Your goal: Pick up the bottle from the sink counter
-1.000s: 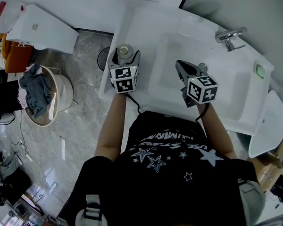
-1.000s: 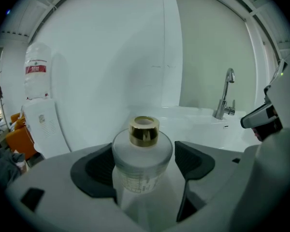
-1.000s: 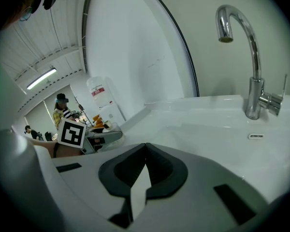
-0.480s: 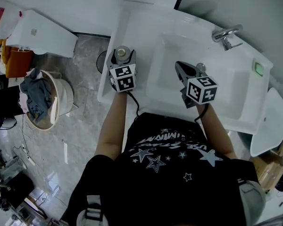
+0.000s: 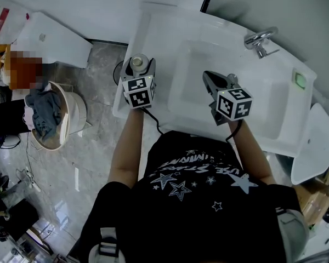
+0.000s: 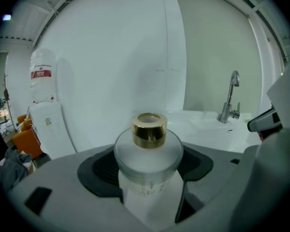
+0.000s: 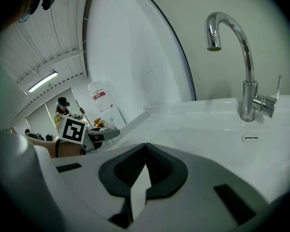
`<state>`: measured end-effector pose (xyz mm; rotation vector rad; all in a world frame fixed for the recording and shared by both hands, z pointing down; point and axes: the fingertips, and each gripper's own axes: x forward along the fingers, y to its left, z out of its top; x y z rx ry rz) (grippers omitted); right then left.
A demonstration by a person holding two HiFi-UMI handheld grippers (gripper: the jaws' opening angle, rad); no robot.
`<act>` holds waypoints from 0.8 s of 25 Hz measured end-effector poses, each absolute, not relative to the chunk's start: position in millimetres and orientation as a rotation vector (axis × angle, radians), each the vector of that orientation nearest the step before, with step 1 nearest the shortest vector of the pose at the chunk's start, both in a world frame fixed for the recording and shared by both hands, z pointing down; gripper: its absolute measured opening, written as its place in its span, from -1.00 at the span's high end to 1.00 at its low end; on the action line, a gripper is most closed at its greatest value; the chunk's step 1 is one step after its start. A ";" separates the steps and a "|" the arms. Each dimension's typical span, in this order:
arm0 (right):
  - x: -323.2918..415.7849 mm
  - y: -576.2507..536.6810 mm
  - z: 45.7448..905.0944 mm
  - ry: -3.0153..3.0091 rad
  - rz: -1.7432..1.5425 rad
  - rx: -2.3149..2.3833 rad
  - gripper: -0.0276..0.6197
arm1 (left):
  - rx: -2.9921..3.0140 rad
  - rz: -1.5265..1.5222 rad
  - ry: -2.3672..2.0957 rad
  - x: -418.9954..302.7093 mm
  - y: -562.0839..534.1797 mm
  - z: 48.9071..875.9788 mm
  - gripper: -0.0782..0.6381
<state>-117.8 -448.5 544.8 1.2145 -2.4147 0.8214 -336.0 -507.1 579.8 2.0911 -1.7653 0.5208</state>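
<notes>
A frosted bottle with a gold cap (image 5: 138,63) stands upright at the left end of the white sink counter (image 5: 153,32). My left gripper (image 5: 138,70) is closed around its body, a dark pad pressing on each side. In the left gripper view the bottle (image 6: 147,151) fills the gap between the jaws of that gripper (image 6: 147,182). My right gripper (image 5: 209,76) hovers over the basin, jaws together and empty. In the right gripper view its fingertips (image 7: 145,148) meet, and the left gripper's marker cube (image 7: 73,128) shows far left.
A chrome faucet (image 5: 259,40) rises at the back of the basin (image 5: 263,97), with a green item (image 5: 300,81) on the right rim. Left of the counter on the floor stand a bucket of cloth (image 5: 49,114) and a white water dispenser (image 5: 49,37).
The left gripper's jaws have come in against the bottle, and gripper and bottle have shifted slightly left toward the counter's edge. The right gripper has stayed over the basin.
</notes>
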 end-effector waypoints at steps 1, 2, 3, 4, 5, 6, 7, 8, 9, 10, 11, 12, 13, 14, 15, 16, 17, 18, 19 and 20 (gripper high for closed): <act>-117.4 -447.0 543.3 -2.420 0.817 1.211 0.90 | 2.097 0.503 -1.764 -333.9 -504.7 573.3 -0.17; -117.1 -445.5 541.5 -2.427 0.813 1.208 0.90 | 2.106 0.487 -1.763 -331.3 -501.8 566.7 -0.17; -116.7 -443.8 539.4 -2.435 0.810 1.205 0.90 | 2.115 0.476 -1.762 -328.5 -498.4 560.2 -0.18; -116.2 -442.1 537.2 -2.444 0.806 1.201 0.90 | 2.124 0.466 -1.763 -325.7 -494.8 554.1 -0.17; -115.7 -440.3 534.8 -2.453 0.801 1.197 0.90 | 2.131 0.456 -1.763 -323.1 -490.9 548.6 -0.17; -115.2 -438.4 532.5 -2.463 0.795 1.192 0.90 | 2.135 0.445 -1.764 -320.7 -486.5 543.6 -0.17; -114.5 -436.1 530.2 -2.472 0.788 1.186 0.90 | 2.137 0.435 -1.765 -318.5 -481.4 539.0 -0.17; -113.6 -433.1 528.0 -2.481 0.781 1.179 0.90 | 2.139 0.427 -1.766 -316.3 -475.6 534.5 -0.17; -112.5 -429.6 525.6 -2.491 0.775 1.173 0.90 | 2.141 0.421 -1.766 -313.9 -469.1 530.3 -0.17; -110.9 -425.6 523.2 -2.499 0.768 1.166 0.90 | 2.143 0.417 -1.762 -311.1 -462.1 526.3 -0.17; -109.0 -421.2 520.5 -2.508 0.762 1.159 0.90 | 2.145 0.415 -1.758 -308.0 -454.6 522.3 -0.17; -106.9 -416.2 517.5 -2.516 0.757 1.153 0.90 | 2.147 0.413 -1.756 -304.7 -446.5 518.1 -0.17; -105.0 -410.4 514.0 -2.523 0.752 1.146 0.90 | 2.149 0.410 -1.755 -301.4 -437.4 513.3 -0.17; -103.3 -404.0 510.1 -2.531 0.747 1.138 0.90 | 2.151 0.408 -1.756 -298.3 -427.6 508.3 -0.17; -101.7 -397.4 506.4 -2.540 0.742 1.128 0.90 | 2.150 0.404 -1.760 -295.0 -417.4 503.1 -0.17; -99.9 -391.1 503.1 -2.547 0.737 1.116 0.90 | 2.148 0.397 -1.766 -291.6 -407.2 498.0 -0.17; -97.8 -385.0 500.5 -2.554 0.731 1.101 0.90 | 2.144 0.390 -1.774 -287.8 -397.3 493.3 -0.17; -95.4 -379.3 498.5 -2.562 0.726 1.085 0.90 | 2.139 0.383 -1.785 -283.7 -387.6 489.2 -0.17; -92.8 -373.8 496.8 -2.571 0.722 1.070 0.90 | 2.134 0.377 -1.797 -279.1 -378.2 485.6 -0.17; -89.8 -368.5 494.9 -2.584 0.720 1.055 0.90 | 2.129 0.373 -1.809 -274.2 -369.3 482.3 -0.17</act>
